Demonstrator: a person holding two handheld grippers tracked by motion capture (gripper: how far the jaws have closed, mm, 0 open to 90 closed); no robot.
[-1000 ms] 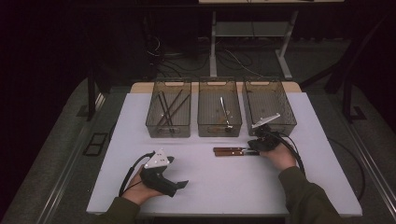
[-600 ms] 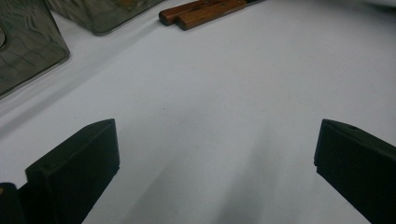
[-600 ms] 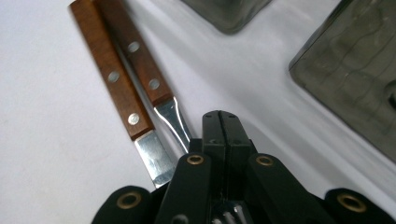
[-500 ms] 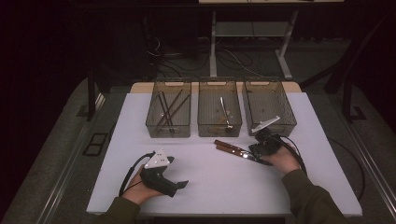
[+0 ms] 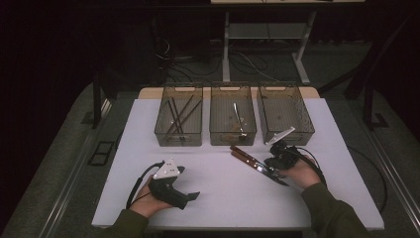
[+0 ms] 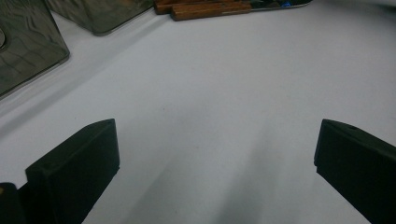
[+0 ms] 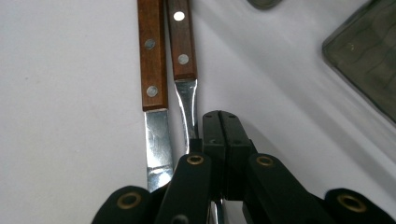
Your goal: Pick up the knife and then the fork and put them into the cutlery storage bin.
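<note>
Two wooden-handled utensils lie side by side on the white table [image 5: 218, 198], slanting from the far left to the near right. One is a broad-bladed knife [image 7: 152, 70]; the other has a narrow metal shank [image 7: 182, 42]. In the high view their handles [image 5: 242, 152] point toward the bins. My right gripper [image 7: 222, 123] is shut, its jaws pressed together right beside the narrow shank, with nothing seen between the pads. The high view has it [image 5: 271, 167] over the blade ends. My left gripper [image 6: 217, 140] rests open on the table at the near left [image 5: 189, 183], holding nothing.
Three translucent grey bins stand in a row at the back. The left bin [image 5: 178, 116] holds dark sticks, the middle bin [image 5: 233, 116] a metal utensil, and the right bin [image 5: 286, 111] looks bare. A bin corner [image 7: 369, 56] is close to my right gripper.
The two utensils have swung from lying across the table to a diagonal, blade ends nearer the person. The right gripper shifted slightly with them. The left gripper has stayed put.
</note>
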